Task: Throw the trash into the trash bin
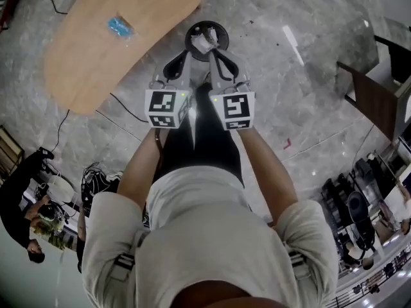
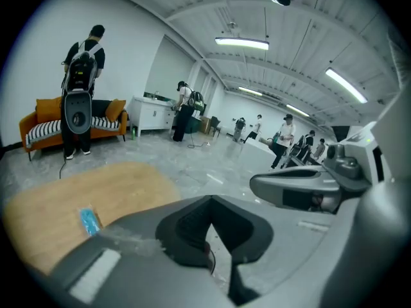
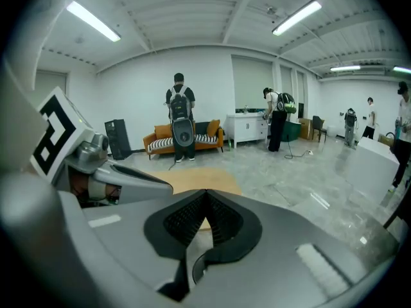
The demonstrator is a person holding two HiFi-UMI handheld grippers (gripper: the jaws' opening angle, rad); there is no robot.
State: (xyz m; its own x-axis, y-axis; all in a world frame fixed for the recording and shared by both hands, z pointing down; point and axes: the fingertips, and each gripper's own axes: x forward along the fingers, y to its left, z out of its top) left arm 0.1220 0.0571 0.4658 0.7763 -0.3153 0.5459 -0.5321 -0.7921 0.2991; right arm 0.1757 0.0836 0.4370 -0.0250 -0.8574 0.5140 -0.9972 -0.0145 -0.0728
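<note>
Jaws: together, empty, on left gripper (image 2: 209,201) and right gripper (image 3: 205,194).
Bin: round black trash bin (image 1: 192,36) just beyond, white crumpled trash (image 1: 205,42) inside.
Left: small blue packet (image 1: 120,26) on oval wooden table (image 1: 96,56).

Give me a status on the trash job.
Done: white trash lies in the black trash bin. In hand: nothing; the left gripper and right gripper are both shut, fingers empty. Left: a small blue item lies on the wooden table, probably the next piece to bin.
</note>
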